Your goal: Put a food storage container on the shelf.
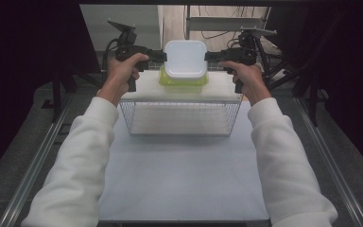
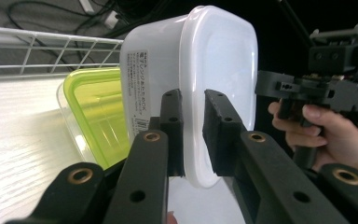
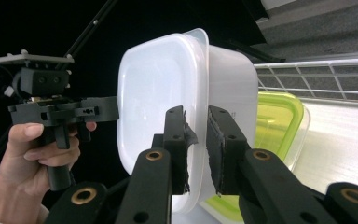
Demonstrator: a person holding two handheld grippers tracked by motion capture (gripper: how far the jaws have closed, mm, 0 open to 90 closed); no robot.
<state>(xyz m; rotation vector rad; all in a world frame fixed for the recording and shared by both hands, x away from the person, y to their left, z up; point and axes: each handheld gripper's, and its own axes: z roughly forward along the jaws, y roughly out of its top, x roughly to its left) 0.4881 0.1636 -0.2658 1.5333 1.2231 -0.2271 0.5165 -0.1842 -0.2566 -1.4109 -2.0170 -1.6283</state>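
A white lidded plastic box (image 1: 185, 59) hangs just above a clear box with a yellow-green lid (image 1: 183, 82), which rests on a white shelf top (image 1: 220, 90). My left gripper (image 1: 162, 56) is shut on the white box's left rim, and my right gripper (image 1: 209, 56) is shut on its right rim. In the left gripper view the jaws (image 2: 193, 100) pinch the edge of the white box (image 2: 214, 56), with the green-lidded box (image 2: 98, 109) behind it. In the right gripper view the jaws (image 3: 196, 116) clamp the rim of the white box (image 3: 158, 79), with the green lid (image 3: 277, 119) beyond.
The shelf top sits on a white wire rack (image 1: 182, 118) at the far end of a white table board (image 1: 184, 175). Metal rails (image 1: 38, 161) run along both sides. Dark stands and cables lie behind the rack.
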